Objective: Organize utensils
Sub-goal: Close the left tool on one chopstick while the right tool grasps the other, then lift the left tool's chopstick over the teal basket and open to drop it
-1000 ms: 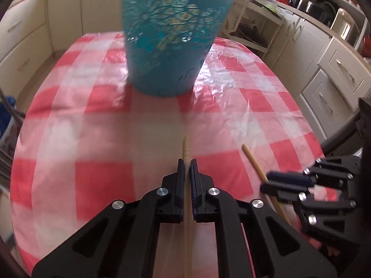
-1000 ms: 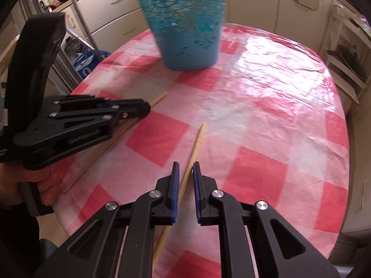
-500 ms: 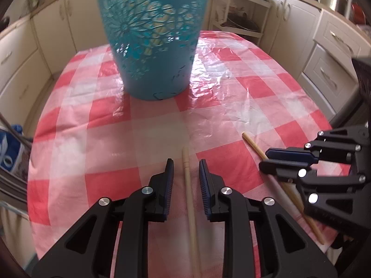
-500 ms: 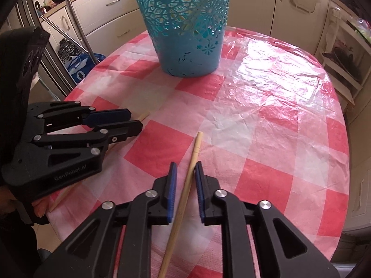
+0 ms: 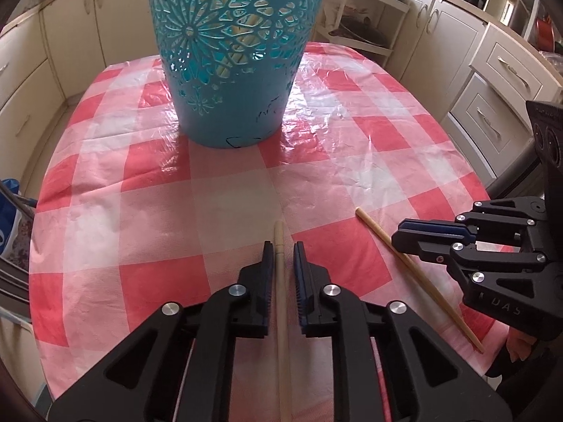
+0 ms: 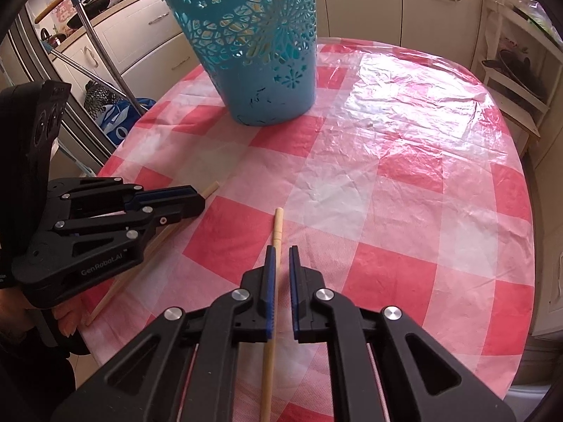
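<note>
A kitchen with cream cupboard doors [image 5: 74, 31] and drawers surrounds an oval surface [image 5: 228, 197] covered in a glossy red-and-white checked plastic cloth.

At the far left, seen from the right wrist, a blue printed bag [image 6: 118, 119] and slanting metal poles [image 6: 102, 45] stand beyond the surface's edge. Nearer, the left tool [image 6: 202, 200] comes in from the left, tilted down toward the cloth, a hand [image 6: 67, 320] partly visible beneath its black body. Its jaws stand slightly apart, one on each side of a pale wooden chopstick [image 5: 281, 299] that lies flat on the cloth; in the left wrist view a small gap shows on each side, so the blue pads do not clamp it. These jaws have just been opening.

Toward the middle and further back stands a tall teal plastic basket with flower-shaped cut-outs [image 5: 232, 56], upright on the cloth, with pale sticks [image 5: 242, 38] visible inside through the holes.

To the right, a second pale wooden chopstick [image 6: 272, 299] lies on the cloth, well apart from the basket. The right tool [image 6: 280, 249] also points steeply down, with its jaws narrowly parted around this stick. The stick lies against the left blue pad, with a clear gap to the right pad, so it is not pinched.
</note>
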`<act>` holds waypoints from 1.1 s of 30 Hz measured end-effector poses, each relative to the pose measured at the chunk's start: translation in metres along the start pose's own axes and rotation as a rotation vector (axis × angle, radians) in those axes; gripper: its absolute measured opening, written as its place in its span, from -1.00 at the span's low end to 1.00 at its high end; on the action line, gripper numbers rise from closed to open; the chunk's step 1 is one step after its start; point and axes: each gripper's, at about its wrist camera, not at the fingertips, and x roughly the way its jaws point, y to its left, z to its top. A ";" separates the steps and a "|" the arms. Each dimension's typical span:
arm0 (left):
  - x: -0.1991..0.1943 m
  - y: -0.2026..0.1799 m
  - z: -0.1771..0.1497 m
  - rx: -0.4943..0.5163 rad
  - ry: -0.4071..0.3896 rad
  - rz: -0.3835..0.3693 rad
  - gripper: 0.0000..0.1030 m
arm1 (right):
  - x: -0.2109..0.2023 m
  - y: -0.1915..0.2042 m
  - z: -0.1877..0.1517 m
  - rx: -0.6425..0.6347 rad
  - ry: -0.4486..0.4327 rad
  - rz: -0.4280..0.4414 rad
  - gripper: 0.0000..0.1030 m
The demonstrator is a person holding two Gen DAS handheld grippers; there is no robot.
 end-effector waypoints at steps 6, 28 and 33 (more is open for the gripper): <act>-0.001 -0.002 -0.001 0.025 0.006 0.003 -0.70 | 0.002 0.006 -0.002 -0.027 0.007 -0.003 -0.46; -0.009 0.017 0.006 -0.002 0.006 -0.066 -0.91 | 0.003 0.000 0.001 -0.004 0.003 -0.024 -0.88; -0.004 0.017 0.003 0.018 0.049 -0.056 -0.71 | 0.005 0.001 0.001 -0.012 0.011 -0.027 -0.88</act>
